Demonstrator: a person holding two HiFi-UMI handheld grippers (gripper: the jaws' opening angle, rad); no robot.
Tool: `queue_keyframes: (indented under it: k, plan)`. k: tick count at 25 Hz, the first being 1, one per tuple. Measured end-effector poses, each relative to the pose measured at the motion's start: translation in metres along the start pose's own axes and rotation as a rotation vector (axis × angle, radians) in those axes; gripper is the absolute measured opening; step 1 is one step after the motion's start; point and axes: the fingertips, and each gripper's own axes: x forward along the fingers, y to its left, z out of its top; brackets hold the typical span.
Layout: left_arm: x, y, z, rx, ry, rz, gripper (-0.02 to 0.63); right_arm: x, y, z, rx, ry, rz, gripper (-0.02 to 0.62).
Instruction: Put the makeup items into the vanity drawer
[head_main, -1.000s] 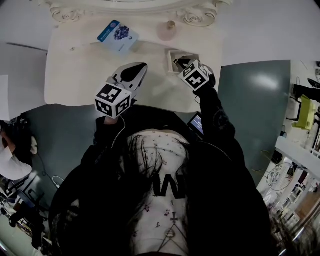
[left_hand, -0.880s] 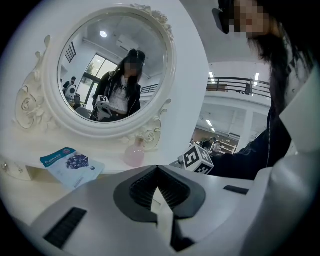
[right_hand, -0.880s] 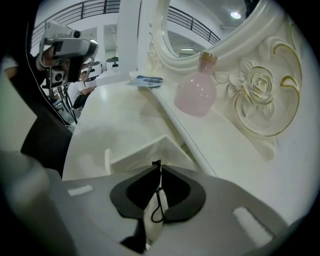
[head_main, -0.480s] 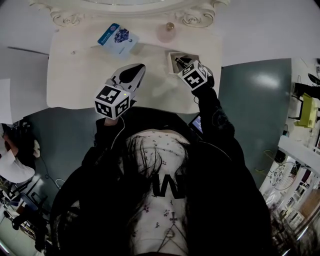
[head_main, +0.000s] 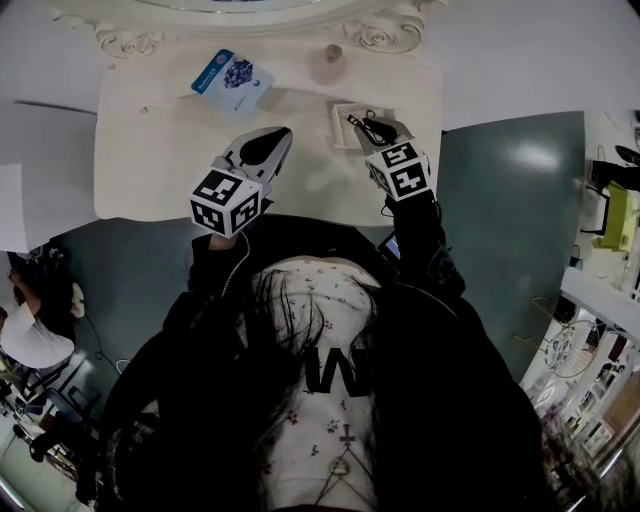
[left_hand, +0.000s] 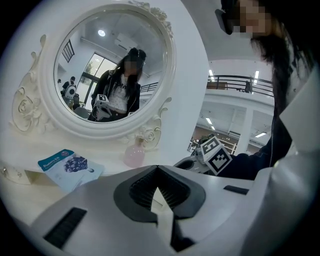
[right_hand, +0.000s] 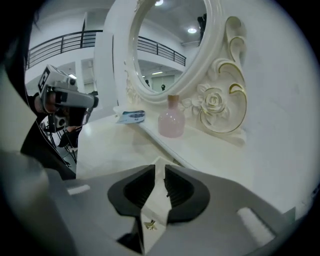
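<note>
A small white drawer (head_main: 340, 110) stands pulled out from the vanity's back ledge onto the tabletop. My right gripper (head_main: 360, 122) reaches into it from the front, and dark items lie inside, partly hidden by the jaws. In the right gripper view the right gripper (right_hand: 159, 170) is shut on a thin white panel (right_hand: 156, 197) bearing a small gold knob (right_hand: 149, 225), apparently the drawer front. A blue sachet (head_main: 232, 75) lies at the back left and a pink bottle (head_main: 327, 65) stands on the ledge. My left gripper (head_main: 268, 140) hovers mid-table, shut and empty (left_hand: 157, 170).
An ornate round mirror (left_hand: 112, 70) rises behind the ledge. The white tabletop (head_main: 150, 150) ends at a front edge near my body, with grey floor on both sides. The sachet (left_hand: 67, 165) and the bottle (left_hand: 134, 156) lie ahead of the left gripper.
The right gripper's marker cube has swung back and to the right while its jaws stayed at the drawer. The left gripper has barely moved.
</note>
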Motion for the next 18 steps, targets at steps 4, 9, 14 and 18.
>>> queue_keyframes:
  k: [4,9,14,18]
  plan:
    - [0.004,-0.004,0.001,0.006,0.011,-0.005,-0.002,-0.027,0.009,0.006,0.038,-0.070,-0.022,0.071]
    - [0.010,-0.016,-0.001,0.019,0.028,-0.019,-0.002,-0.046,0.022,0.007,0.034,-0.115,-0.030,0.071]
    - [0.014,-0.031,-0.008,0.029,0.049,-0.018,-0.002,-0.061,0.031,0.009,0.053,-0.168,-0.027,0.071]
    - [0.010,-0.046,-0.016,0.031,0.059,-0.003,-0.002,-0.075,0.038,0.005,0.078,-0.204,-0.013,0.069]
